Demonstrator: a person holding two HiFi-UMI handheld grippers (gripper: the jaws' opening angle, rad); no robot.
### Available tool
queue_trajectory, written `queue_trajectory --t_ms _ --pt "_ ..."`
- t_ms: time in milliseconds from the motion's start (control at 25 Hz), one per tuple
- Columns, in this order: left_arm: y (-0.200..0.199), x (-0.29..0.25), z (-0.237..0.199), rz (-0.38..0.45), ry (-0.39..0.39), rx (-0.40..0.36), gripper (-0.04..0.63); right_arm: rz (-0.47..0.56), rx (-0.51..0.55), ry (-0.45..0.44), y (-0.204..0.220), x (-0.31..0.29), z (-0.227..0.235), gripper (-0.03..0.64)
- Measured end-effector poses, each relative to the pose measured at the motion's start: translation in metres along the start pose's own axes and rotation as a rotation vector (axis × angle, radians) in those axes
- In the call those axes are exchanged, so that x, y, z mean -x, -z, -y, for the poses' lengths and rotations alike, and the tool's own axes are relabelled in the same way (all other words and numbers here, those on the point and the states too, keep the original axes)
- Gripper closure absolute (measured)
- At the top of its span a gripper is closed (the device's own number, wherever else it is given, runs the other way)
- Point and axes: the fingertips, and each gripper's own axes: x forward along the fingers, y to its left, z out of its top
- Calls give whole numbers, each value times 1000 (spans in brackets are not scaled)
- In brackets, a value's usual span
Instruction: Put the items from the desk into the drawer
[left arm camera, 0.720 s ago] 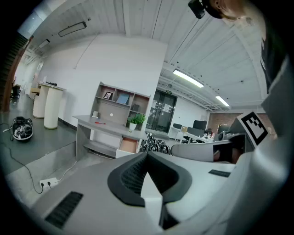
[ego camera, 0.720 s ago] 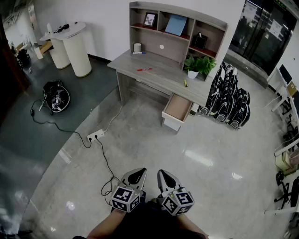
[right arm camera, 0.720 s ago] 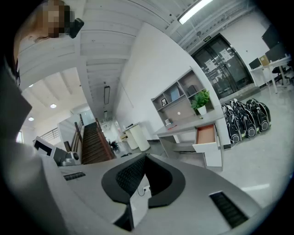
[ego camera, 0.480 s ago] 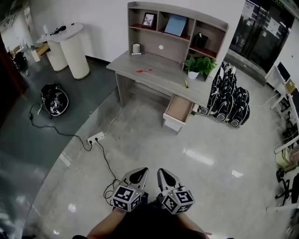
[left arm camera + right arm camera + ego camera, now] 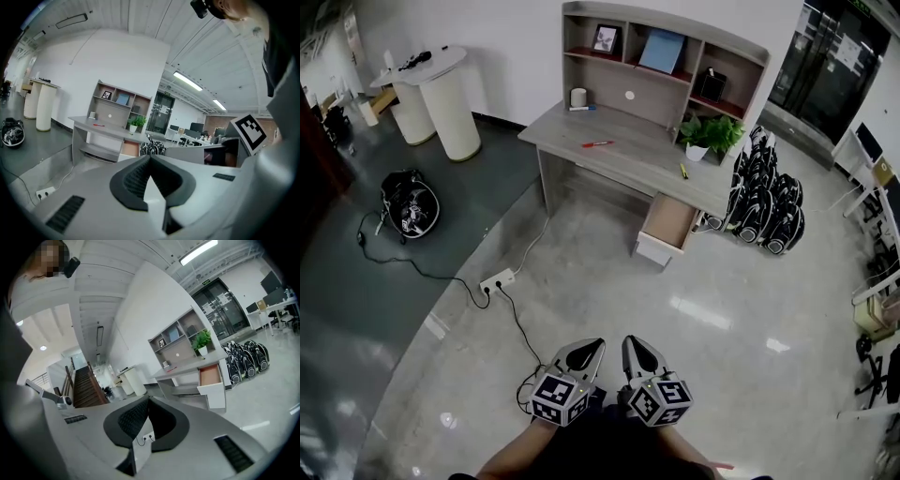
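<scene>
Grey plastic fills the bottom of both gripper views. The left gripper (image 5: 584,349) and the right gripper (image 5: 635,345) are held side by side close to the body, each with its jaws pressed together and nothing between them. Beyond them lies bare polished floor (image 5: 609,291), with a power strip (image 5: 497,280) and its cable off to the left of the head view. The desk (image 5: 637,159) stands well apart from them, across the room. Its drawer (image 5: 667,223) is already pulled open and looks empty (the inside is small at this range, so I would not swear to it). On the desktop lie a red pen (image 5: 598,143) near the middle and a yellow marker (image 5: 684,171) just in front of the plant (image 5: 710,133). A white cup (image 5: 578,97) sits at the back left. By my reading nothing has gone in yet, so the whole task is left, starting with the walk to the desk.
</scene>
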Motion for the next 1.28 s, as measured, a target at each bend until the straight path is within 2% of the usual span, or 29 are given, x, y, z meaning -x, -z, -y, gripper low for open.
queue_trajectory --t_ms 360,640,1000,1280 --pt "4 13 -28 -29 52 10 580 42 -10 61 11 -17 -15 618" --pt "3 11 -35 -36 84 16 578 36 -4 76 12 -25 -22 617" --pt "-5 -11 -68 -38 38 37 578 17 8 63 4 -62 -12 617" --pt "-34 -62 -110 -28 -10 41 578 6 18 39 -27 -127 18 617"
